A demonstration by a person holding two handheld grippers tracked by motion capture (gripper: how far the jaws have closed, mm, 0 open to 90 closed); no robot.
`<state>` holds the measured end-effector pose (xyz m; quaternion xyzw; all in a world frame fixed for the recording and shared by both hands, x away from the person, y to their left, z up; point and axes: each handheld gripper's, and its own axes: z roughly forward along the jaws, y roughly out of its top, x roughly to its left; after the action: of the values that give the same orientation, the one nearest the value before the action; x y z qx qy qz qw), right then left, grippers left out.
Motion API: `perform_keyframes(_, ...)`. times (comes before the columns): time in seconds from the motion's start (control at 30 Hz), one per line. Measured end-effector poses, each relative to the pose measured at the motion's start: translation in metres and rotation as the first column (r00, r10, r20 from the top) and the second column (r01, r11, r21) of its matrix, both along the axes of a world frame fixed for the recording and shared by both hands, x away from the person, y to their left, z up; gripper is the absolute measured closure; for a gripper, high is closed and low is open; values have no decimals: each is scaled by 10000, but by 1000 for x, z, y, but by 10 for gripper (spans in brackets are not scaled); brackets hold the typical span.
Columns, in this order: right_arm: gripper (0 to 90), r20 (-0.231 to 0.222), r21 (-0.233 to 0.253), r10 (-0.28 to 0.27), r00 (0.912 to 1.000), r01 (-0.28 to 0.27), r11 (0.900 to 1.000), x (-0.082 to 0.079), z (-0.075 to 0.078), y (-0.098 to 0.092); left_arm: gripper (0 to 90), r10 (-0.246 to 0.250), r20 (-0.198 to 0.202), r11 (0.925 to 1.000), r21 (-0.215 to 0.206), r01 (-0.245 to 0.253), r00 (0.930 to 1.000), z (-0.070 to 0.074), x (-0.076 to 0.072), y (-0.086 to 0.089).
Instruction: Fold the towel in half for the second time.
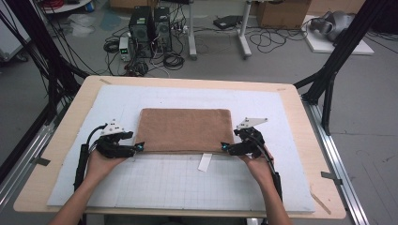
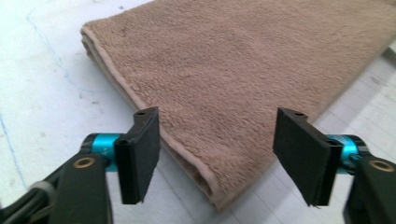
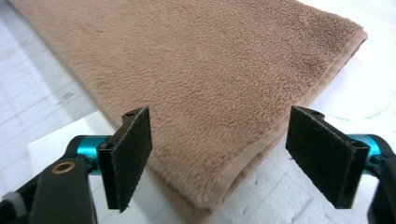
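At the near corners of the folded brown terry towel, each hand-held gripper, left and right, sits spread, jaws straddling a corner. That placement looks meant for gripping both corners together, keeping the next fold even.

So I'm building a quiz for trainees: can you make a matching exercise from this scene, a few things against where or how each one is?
Things:
1. brown towel
2. left gripper
3. right gripper
4. white tag

Places or states:
A. open, at the towel's near right corner
B. lying on the mat's grid just in front of the towel
C. folded, flat on the white mat
D. open, at the towel's near left corner

Pairs: 1-C, 2-D, 3-A, 4-B
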<state>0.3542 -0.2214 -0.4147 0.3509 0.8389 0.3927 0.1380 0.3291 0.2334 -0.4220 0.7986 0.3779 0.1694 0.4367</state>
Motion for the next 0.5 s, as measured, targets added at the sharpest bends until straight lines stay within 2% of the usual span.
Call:
perform_keyframes(0.23, 169, 133, 328, -197, 9997, 193, 9993, -16, 4, -14, 287, 18, 143, 10000, 45, -18, 9999, 4, -14, 7)
perform_keyframes(0.5, 155, 282, 386, -289, 9992, 278, 9989, -37, 5, -23, 276, -87, 142, 9999, 66, 87, 9999, 4, -29, 7)
